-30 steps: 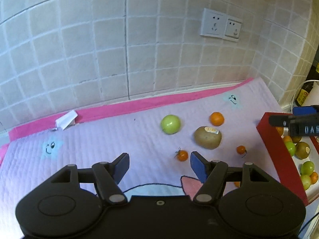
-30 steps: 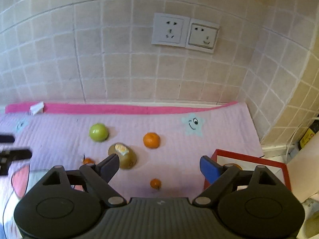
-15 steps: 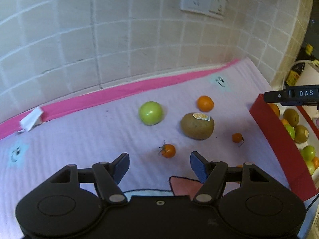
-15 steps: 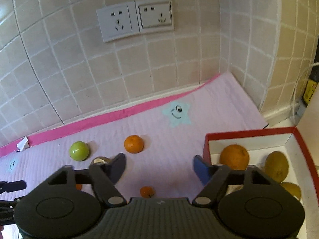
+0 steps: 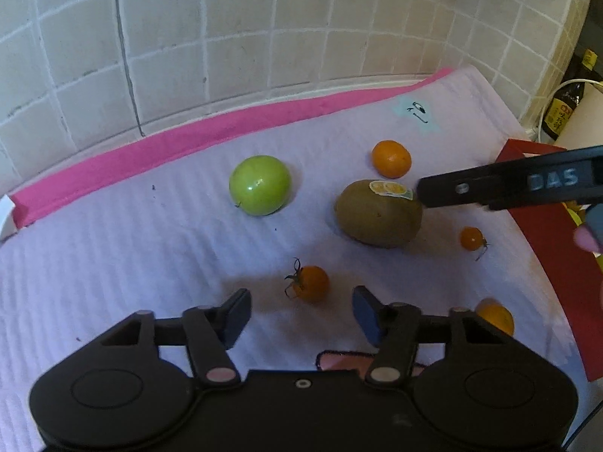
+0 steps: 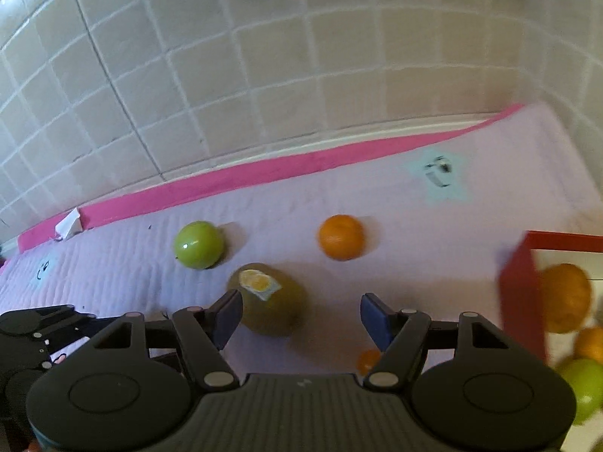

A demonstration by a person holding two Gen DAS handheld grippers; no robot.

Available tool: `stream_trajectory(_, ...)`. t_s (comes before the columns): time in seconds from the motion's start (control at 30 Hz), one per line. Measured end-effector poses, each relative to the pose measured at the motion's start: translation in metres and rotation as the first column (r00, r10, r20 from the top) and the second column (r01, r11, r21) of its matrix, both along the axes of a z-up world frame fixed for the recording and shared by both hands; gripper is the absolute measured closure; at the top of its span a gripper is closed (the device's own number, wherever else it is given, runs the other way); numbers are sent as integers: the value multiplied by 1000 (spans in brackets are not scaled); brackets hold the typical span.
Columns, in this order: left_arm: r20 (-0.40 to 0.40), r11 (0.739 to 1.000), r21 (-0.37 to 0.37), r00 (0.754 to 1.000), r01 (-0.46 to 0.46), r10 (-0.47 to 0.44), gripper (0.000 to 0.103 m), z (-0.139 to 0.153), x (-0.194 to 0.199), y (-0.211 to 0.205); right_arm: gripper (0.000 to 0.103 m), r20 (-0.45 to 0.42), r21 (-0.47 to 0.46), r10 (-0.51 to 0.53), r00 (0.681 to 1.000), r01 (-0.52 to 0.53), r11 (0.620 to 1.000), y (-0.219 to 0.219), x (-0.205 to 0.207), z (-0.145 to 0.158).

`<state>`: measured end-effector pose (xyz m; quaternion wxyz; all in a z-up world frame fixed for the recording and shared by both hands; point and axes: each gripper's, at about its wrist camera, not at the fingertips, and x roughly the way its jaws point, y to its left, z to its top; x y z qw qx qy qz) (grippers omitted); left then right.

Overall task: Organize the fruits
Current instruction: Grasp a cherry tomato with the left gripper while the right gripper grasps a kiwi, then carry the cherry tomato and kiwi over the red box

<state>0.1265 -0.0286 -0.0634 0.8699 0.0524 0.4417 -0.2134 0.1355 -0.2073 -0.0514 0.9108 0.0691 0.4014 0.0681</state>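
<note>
Loose fruit lies on a lilac mat (image 5: pixel 150 248). My left gripper (image 5: pixel 301 314) is open and empty, low over the mat, with a small orange tomato (image 5: pixel 309 283) just ahead between its fingertips. Beyond lie a green apple (image 5: pixel 260 184), a stickered kiwi (image 5: pixel 378 214), a mandarin (image 5: pixel 391 158) and two more small tomatoes (image 5: pixel 471 238) (image 5: pixel 495 318). My right gripper (image 6: pixel 297 314) is open and empty, with the kiwi (image 6: pixel 273 303) by its left finger. The apple (image 6: pixel 199 245) and mandarin (image 6: pixel 341 237) lie further off. A red-rimmed box (image 6: pixel 522 290) at right holds several fruits.
A tiled wall (image 5: pixel 226 37) with sockets backs the mat's pink border (image 5: pixel 188 143). A white tag (image 6: pixel 69 224) lies at the border's left. A bottle (image 5: pixel 561 113) and white cable stand beyond the box (image 5: pixel 546 256). The right gripper's finger (image 5: pixel 508 184) reaches in over the kiwi.
Both grippers have moved down and forward toward the fruit. The left one now has the small tomato near its fingertips; the right one swung left, over the kiwi. Both stay open.
</note>
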Motion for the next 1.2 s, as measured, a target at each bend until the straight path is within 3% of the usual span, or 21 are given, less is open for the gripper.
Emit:
stream_trajectory(0.33, -6, 1000, -6, 1000, -19, 19, 51, -10, 7, -6, 27, -38, -14, 23, 999, -23, 1000, 16, 23, -19)
stream_trajectory(0.53, 12, 1000, 20, 1000, -10, 9, 71, -12, 10, -11, 29, -52, 2, 39, 998, -39, 999, 20, 31, -26)
stream_trajectory(0.6, 15, 1000, 25, 1000, -1, 0, 76, -12, 10, -13, 36, -59, 3, 50, 997, -50, 999, 23, 32, -28)
stream_trajectory(0.73, 34, 999, 40, 999, 0, -1, 76, -11, 5, -15, 39, -52, -6, 44, 998, -44, 999, 26, 33, -30)
stream_trajectory(0.9, 59, 999, 38, 998, 14, -16, 77, 2, -9, -19, 40, -62, 51, 20, 998, -17, 999, 13, 19, -20)
stream_trajectory(1.2, 167, 992, -6, 978, 124, -121, 77, 53, -52, -61, 40, 36, 88, -97, 995, 93, 992, -55, -53, 33)
